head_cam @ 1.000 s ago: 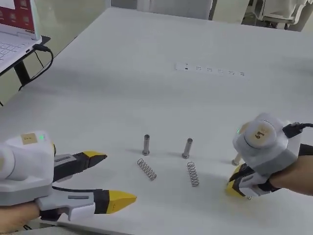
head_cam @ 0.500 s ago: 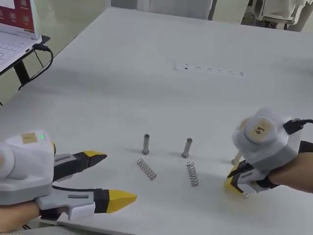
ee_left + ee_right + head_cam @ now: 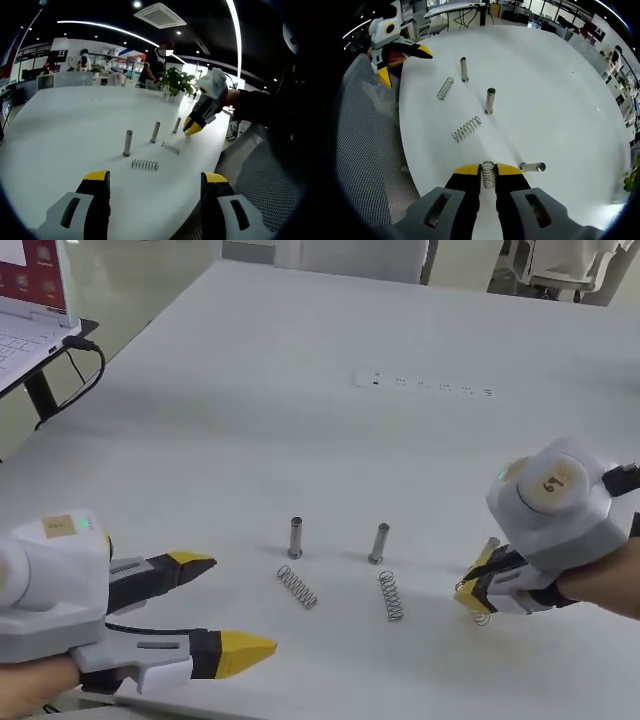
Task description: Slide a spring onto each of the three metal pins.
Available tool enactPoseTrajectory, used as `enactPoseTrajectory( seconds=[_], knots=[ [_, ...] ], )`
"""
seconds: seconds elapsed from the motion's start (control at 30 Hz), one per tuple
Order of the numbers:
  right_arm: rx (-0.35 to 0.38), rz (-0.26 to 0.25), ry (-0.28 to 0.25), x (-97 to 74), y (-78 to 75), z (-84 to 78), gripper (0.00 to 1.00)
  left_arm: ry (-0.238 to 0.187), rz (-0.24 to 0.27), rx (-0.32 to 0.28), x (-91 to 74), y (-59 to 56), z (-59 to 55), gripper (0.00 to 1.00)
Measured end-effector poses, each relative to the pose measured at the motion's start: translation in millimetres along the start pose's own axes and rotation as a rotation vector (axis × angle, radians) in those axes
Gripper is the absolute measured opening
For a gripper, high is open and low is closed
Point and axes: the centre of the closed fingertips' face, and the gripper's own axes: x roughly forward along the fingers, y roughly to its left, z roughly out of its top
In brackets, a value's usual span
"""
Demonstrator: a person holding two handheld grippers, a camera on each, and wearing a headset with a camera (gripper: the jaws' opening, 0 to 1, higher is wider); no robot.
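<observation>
Three short metal pins stand in a row on the white table: the left pin (image 3: 296,537), the middle pin (image 3: 379,542) and the right pin (image 3: 490,548), which is half hidden behind my right gripper (image 3: 475,590). That gripper is shut on a small spring (image 3: 488,175), held just in front of the right pin (image 3: 532,166). Two more springs lie loose, one (image 3: 297,586) before the left pin and one (image 3: 390,595) before the middle pin. My left gripper (image 3: 225,605) hovers open near the table's front left, holding nothing, with the pins (image 3: 155,132) ahead of it.
A flush power strip (image 3: 420,383) sits further back on the table. A laptop (image 3: 30,290) with a black cable (image 3: 90,350) stands off the left side. A grey mesh chair (image 3: 365,150) is at the near table edge. People and a plant (image 3: 175,82) are beyond the far end.
My right gripper has risen a little from the table with the spring in its jaws, and sits slightly to the right. The left gripper has stayed put.
</observation>
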Motion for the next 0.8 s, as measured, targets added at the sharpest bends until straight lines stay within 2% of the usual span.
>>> enactPoseTrajectory(
  seconds=[0.57,0.7,0.8],
  knots=[
    [0.056,-0.025,-0.035,-12.8,-6.6,-6.8,0.09,0.017,-0.002,0.012,-0.4,-1.3,-1.9,0.69],
    [0.070,-0.032,-0.056,-18.7,-6.6,-5.4,0.08,0.019,-0.002,0.012,-0.6,-1.2,-2.4,0.69],
    [0.101,-0.033,-0.097,-24.9,-6.7,-0.2,0.08,0.020,-0.003,0.012,-0.7,-1.4,-2.6,0.69]
  ],
)
